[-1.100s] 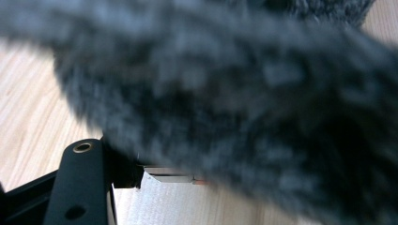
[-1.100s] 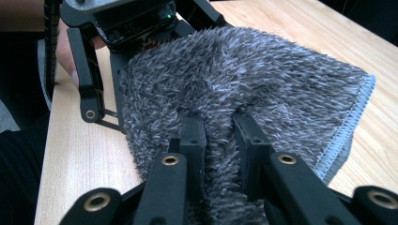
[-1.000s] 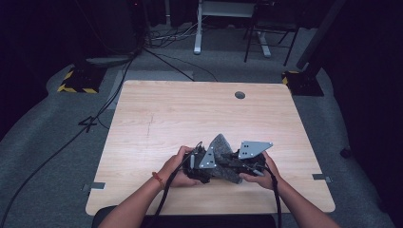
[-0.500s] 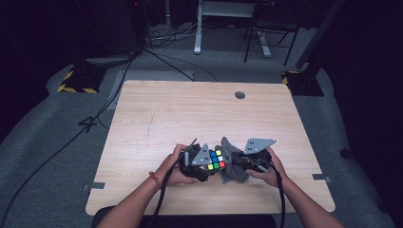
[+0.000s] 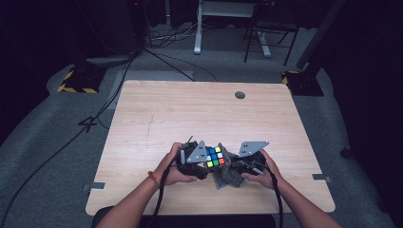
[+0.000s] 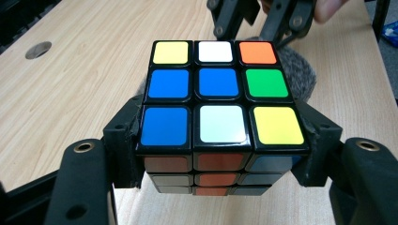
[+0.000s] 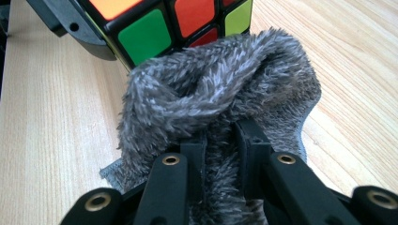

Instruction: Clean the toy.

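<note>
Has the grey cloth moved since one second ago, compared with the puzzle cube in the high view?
Yes. The grey cloth, pinched by the right gripper, then covered the cube; now it hangs lower, beside the cube, whose coloured top shows.

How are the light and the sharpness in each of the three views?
High view: table lit, floor around it dark, cube small and soft. Left gripper view: bright, cube sharp, mild sheen on its stickers, far table edge blurred. Right gripper view: cloth fibres sharp, near jaws slightly soft.
</note>
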### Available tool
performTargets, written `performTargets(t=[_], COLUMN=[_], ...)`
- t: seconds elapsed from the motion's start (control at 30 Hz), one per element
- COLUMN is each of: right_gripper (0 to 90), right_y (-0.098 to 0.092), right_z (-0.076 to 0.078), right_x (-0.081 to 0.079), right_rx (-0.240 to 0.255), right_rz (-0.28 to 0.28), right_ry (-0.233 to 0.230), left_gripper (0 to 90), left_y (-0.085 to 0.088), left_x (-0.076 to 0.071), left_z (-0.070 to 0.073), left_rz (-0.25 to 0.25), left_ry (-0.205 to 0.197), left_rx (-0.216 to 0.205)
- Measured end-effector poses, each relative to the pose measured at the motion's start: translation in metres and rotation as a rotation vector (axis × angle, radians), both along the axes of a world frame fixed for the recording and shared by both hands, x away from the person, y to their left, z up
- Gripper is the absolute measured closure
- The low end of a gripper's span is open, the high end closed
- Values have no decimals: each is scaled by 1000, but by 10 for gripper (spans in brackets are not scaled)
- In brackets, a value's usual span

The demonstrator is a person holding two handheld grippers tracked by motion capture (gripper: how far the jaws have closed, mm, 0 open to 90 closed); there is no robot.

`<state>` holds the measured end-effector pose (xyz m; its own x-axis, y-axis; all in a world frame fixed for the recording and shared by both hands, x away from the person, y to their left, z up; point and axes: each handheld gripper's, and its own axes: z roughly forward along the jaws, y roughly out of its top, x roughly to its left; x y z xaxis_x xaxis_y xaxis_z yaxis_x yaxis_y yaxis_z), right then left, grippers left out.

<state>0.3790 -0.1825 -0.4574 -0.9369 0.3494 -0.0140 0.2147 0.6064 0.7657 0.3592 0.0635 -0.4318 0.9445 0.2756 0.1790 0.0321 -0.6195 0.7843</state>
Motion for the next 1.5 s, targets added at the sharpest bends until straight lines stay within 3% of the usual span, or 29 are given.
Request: performTargets(t=[0.07,0.23,0.37,0.53,0.73,0.83,1.0,1.17,1.27,1.5], right_gripper=[763,763,762,763,761,757,747,741,733,715], right_y=[-1,-10,-13,-11,-9,-14,-31,-50,-59,-68], right_z=[3,21,28,24,11,11,9,8,5,-5], right_x=[0,-3,-4,-3,-2,0,7,17,17,14], right_rx=[3,106,136,107,-2,-38,-71,-86,-108,-127], right_rz=[-4,-9,-21,-24,-10,-33,-81,-142,-157,-170], right_ry=[-15,-61,-82,-75,-49,-64,-39,-30,-27,-13], left_gripper=[337,336,337,337,337,337,336,336,336,336], left_y=[0,-5,-9,-7,1,6,21,40,48,59], left_x=[-1,-1,-3,-3,-1,0,3,9,10,9], left_z=[-1,-5,-7,-3,2,2,-2,-9,-17,-30], left_rz=[-2,-18,-24,-18,9,23,69,127,148,155], left_ry=[1,18,12,4,-7,-10,-6,40,63,83], left_rx=[9,24,34,7,-12,8,49,62,94,128])
